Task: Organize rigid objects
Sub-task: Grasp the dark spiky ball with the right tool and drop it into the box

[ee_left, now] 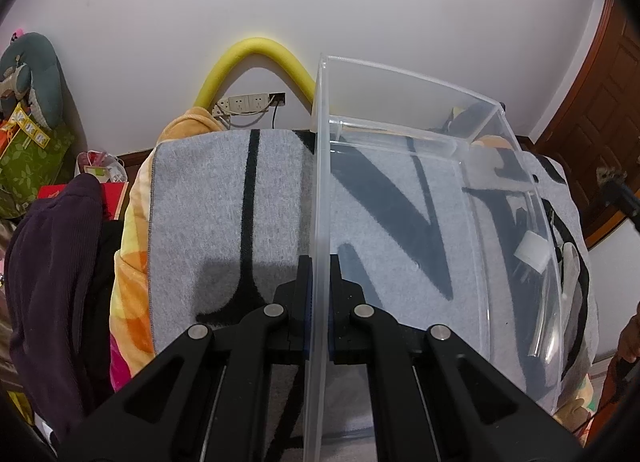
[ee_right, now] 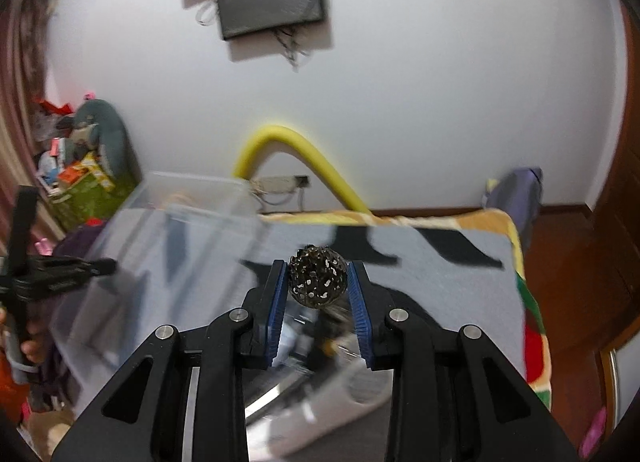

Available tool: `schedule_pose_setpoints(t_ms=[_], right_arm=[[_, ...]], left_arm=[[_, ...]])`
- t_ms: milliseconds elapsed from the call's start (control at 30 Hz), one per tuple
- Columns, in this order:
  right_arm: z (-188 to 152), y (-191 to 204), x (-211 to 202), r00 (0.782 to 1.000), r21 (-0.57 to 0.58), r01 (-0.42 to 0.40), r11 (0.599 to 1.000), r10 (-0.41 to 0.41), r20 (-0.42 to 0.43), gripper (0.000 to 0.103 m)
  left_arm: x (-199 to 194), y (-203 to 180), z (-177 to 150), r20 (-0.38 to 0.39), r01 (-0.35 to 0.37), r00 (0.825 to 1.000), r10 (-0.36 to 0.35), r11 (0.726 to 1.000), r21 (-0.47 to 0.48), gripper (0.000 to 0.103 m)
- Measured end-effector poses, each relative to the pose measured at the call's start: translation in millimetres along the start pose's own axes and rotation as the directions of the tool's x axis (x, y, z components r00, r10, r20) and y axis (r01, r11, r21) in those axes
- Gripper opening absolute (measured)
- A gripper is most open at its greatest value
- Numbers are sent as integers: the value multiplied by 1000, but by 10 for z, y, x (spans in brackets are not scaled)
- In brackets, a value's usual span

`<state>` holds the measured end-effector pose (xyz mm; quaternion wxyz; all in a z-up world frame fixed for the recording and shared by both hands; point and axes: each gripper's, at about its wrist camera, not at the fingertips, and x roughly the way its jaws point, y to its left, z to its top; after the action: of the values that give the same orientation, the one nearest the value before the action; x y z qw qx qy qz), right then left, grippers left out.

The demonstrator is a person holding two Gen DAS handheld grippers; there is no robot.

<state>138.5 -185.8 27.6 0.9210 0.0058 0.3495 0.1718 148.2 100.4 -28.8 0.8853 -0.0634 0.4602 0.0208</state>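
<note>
Over the grey blanket (ee_right: pixel 440 274), the left gripper (ee_left: pixel 320 274) is clamped on the clear bin (ee_left: pixel 400 190) wall while the right gripper (ee_right: pixel 318 282) is closed on the perforated ball (ee_right: pixel 317 277), not yet deposited; the bin appears nearly empty, so most sorting remains.

The left gripper (ee_left: pixel 319 302) is clamped on a thin clear wall; the right gripper (ee_right: pixel 318 282) pinches a small perforated ball (ee_right: pixel 317 277) between its blue pads (ee_right: pixel 357 302).
</note>
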Motion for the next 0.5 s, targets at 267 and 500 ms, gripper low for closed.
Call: schedule_pose_setpoints(t_ms=[267,500], right_arm=[[128,611,159,992,-81,-128,988,128,-14,28],[34,1022,449,974,-136,-215,967,201,-108,28]], left_arm=[[10,18,-18,2,7,1000,-7,1000,-2,5],[11,30,-18,3,16,1000,-16,1000,-1,5]])
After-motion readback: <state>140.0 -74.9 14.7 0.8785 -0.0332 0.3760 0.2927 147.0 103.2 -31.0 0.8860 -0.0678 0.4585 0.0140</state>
